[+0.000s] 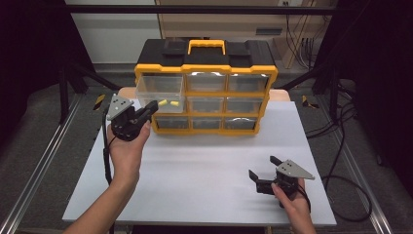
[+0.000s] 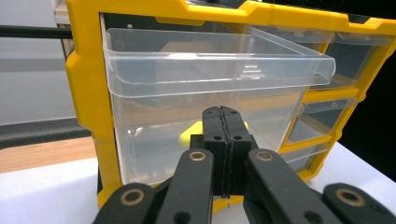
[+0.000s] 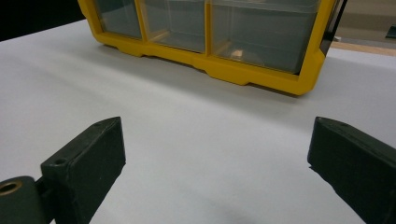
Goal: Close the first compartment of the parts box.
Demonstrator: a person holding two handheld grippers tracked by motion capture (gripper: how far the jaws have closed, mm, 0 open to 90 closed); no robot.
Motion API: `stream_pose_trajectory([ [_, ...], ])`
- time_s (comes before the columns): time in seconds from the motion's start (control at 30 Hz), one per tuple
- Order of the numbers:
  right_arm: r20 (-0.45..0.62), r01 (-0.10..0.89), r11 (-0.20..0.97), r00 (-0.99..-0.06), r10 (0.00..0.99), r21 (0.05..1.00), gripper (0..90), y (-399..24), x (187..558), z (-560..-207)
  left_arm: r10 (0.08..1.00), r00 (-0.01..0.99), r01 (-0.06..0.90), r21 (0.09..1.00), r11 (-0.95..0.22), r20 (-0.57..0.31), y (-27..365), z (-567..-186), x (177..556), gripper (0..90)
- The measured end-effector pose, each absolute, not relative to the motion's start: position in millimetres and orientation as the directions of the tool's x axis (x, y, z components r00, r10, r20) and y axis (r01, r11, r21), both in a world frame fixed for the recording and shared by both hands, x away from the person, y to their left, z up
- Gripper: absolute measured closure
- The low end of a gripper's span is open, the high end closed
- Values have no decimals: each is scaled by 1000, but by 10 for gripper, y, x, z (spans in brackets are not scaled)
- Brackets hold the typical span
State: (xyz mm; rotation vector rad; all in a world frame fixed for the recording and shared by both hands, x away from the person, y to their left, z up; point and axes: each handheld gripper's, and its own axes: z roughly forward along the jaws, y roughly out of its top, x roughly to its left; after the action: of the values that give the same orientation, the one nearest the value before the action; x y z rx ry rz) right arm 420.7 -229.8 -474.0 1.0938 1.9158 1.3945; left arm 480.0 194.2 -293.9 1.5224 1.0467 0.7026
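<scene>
A yellow and black drawer cabinet (image 1: 207, 68) stands at the back of the white table (image 1: 204, 161). Its top-left clear drawer (image 1: 158, 85) is pulled out, with small yellow pieces (image 1: 168, 103) inside. My left gripper (image 1: 154, 105) is shut, and its tips are at the drawer's front wall. In the left gripper view the shut left gripper (image 2: 224, 116) is against the clear drawer (image 2: 187, 79), with a yellow piece (image 2: 189, 133) behind the wall. My right gripper (image 1: 262, 166) rests open on the table at the front right. The right gripper (image 3: 215, 128) faces the cabinet's bottom row (image 3: 261, 77) with nothing between its jaws.
The cabinet's other drawers (image 1: 243, 105) are pushed in. Cables (image 1: 341, 170) lie on the floor to the right of the table. Metal rails (image 1: 39, 170) run along the left side. White table surface stretches between the two grippers.
</scene>
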Motion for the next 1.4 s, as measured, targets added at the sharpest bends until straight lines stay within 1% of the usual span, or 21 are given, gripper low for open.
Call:
stream_pose_trajectory([
  [0.53,52,304,130,-527,848,944,45,-2315,4206,-4733,895,439,256,966,-33,-85,1895,-2907,4930,898],
  [0.73,55,304,126,-525,849,944,40,-2323,4207,-4728,895,435,267,963,-24,-99,1891,-2899,4976,897],
  [1.4,57,302,126,-532,845,945,37,-2335,4206,-4729,899,429,287,957,-38,-93,1884,-2882,5085,897],
])
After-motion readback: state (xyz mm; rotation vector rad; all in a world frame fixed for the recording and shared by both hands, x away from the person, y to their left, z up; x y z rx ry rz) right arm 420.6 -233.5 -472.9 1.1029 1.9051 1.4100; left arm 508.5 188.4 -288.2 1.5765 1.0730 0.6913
